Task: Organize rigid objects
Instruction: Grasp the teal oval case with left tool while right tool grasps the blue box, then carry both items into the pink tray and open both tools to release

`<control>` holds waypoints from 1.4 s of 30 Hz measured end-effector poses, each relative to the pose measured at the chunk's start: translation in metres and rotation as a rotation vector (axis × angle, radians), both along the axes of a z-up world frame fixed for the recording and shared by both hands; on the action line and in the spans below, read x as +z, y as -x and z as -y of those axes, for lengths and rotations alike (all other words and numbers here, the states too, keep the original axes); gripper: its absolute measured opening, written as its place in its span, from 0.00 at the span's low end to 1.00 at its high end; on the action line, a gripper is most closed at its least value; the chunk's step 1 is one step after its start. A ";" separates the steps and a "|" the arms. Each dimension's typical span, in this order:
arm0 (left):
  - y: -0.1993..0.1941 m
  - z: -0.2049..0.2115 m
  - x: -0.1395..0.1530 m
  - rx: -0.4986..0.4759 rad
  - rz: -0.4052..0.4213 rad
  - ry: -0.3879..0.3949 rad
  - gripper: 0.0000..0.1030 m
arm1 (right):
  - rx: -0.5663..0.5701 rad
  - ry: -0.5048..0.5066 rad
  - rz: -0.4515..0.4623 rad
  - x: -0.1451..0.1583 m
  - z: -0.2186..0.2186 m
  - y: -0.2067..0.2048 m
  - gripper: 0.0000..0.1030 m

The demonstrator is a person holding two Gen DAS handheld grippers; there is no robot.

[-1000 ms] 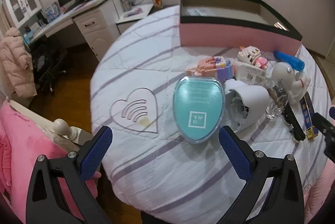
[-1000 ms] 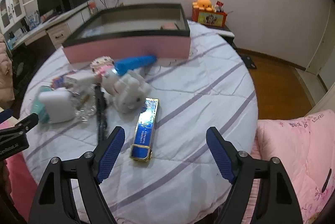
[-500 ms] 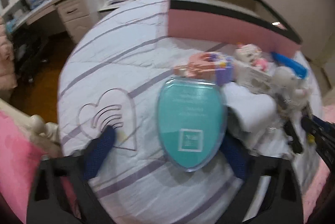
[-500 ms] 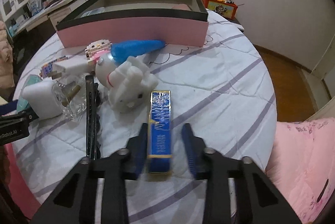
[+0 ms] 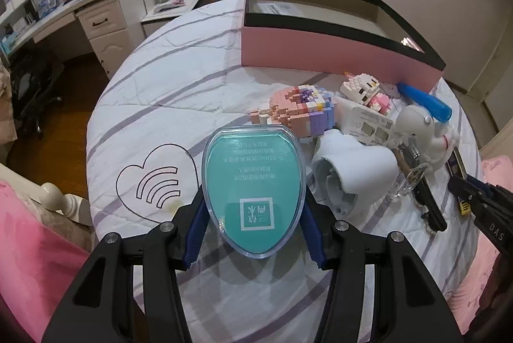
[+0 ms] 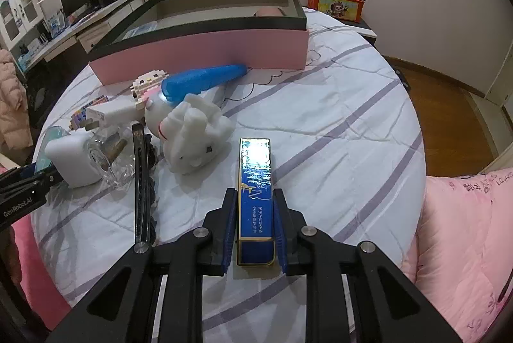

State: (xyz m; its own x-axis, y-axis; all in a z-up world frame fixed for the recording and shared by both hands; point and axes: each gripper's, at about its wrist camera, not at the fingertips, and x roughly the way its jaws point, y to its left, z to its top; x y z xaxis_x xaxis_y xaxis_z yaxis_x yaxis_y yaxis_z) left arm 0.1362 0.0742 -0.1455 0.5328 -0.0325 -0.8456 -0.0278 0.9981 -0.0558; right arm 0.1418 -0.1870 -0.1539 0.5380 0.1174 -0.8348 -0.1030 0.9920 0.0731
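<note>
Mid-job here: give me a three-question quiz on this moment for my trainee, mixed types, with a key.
1. True or false: the left gripper is shut on the teal case.
2. What does the right gripper hold? A) white bunny B) blue bar box C) blue cone
3. Fill in: the blue cone's tip touches the wall of the pink ____.

Key: 1 true. 2 B, the blue bar box; the white bunny lies untouched. 3 box.
</note>
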 end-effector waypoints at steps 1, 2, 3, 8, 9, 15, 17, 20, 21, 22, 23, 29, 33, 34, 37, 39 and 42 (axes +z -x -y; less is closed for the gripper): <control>0.001 0.001 0.001 0.001 0.003 -0.002 0.52 | -0.003 0.000 0.002 0.001 0.001 0.000 0.21; 0.003 0.002 0.002 0.006 0.006 -0.006 0.52 | -0.007 -0.003 0.005 0.002 0.003 0.001 0.21; 0.005 0.003 0.004 0.010 0.011 -0.012 0.52 | -0.011 -0.008 0.008 0.004 0.005 0.002 0.21; 0.012 0.005 0.022 0.027 0.060 -0.016 0.52 | -0.017 -0.018 0.055 0.021 0.012 0.007 0.21; 0.014 0.005 0.026 0.030 0.071 -0.021 0.52 | -0.019 -0.023 0.071 0.026 0.013 0.009 0.21; 0.025 0.010 0.066 0.026 0.182 -0.023 0.52 | -0.017 -0.039 0.199 0.068 0.018 0.025 0.21; 0.029 0.013 0.081 0.023 0.232 -0.024 0.52 | -0.005 -0.052 0.239 0.081 0.016 0.029 0.21; 0.034 0.018 0.100 0.022 0.288 -0.022 0.52 | 0.012 -0.055 0.306 0.102 0.014 0.038 0.21; 0.037 0.020 0.106 0.018 0.307 -0.021 0.52 | 0.021 -0.055 0.334 0.110 0.012 0.041 0.21; 0.038 0.023 0.111 0.015 0.324 -0.021 0.52 | 0.028 -0.057 0.351 0.115 0.012 0.044 0.21; 0.041 0.025 0.117 0.013 0.343 -0.021 0.52 | 0.036 -0.057 0.369 0.120 0.011 0.046 0.21; 0.053 0.040 0.143 -0.003 0.427 -0.035 0.52 | 0.050 -0.039 0.457 0.143 0.009 0.056 0.21; 0.057 0.044 0.149 -0.031 0.439 -0.017 0.52 | 0.040 -0.037 0.481 0.149 0.012 0.057 0.21; 0.057 0.045 0.150 -0.025 0.445 -0.021 0.52 | 0.037 -0.038 0.483 0.150 0.014 0.057 0.21; 0.060 0.046 0.152 -0.007 0.460 -0.051 0.52 | 0.038 -0.039 0.489 0.150 0.015 0.059 0.21; 0.060 0.047 0.152 -0.010 0.457 -0.042 0.52 | 0.038 -0.041 0.486 0.149 0.016 0.059 0.21; 0.057 0.048 0.151 -0.008 0.452 -0.042 0.52 | 0.041 -0.040 0.479 0.148 0.015 0.059 0.21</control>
State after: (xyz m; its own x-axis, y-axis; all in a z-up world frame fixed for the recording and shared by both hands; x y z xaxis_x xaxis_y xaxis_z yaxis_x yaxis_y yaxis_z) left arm 0.0788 0.0265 0.0059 0.8487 -0.0088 -0.5288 -0.0019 0.9998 -0.0196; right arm 0.0832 -0.2023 -0.0059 0.8552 0.1736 -0.4884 -0.1732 0.9838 0.0463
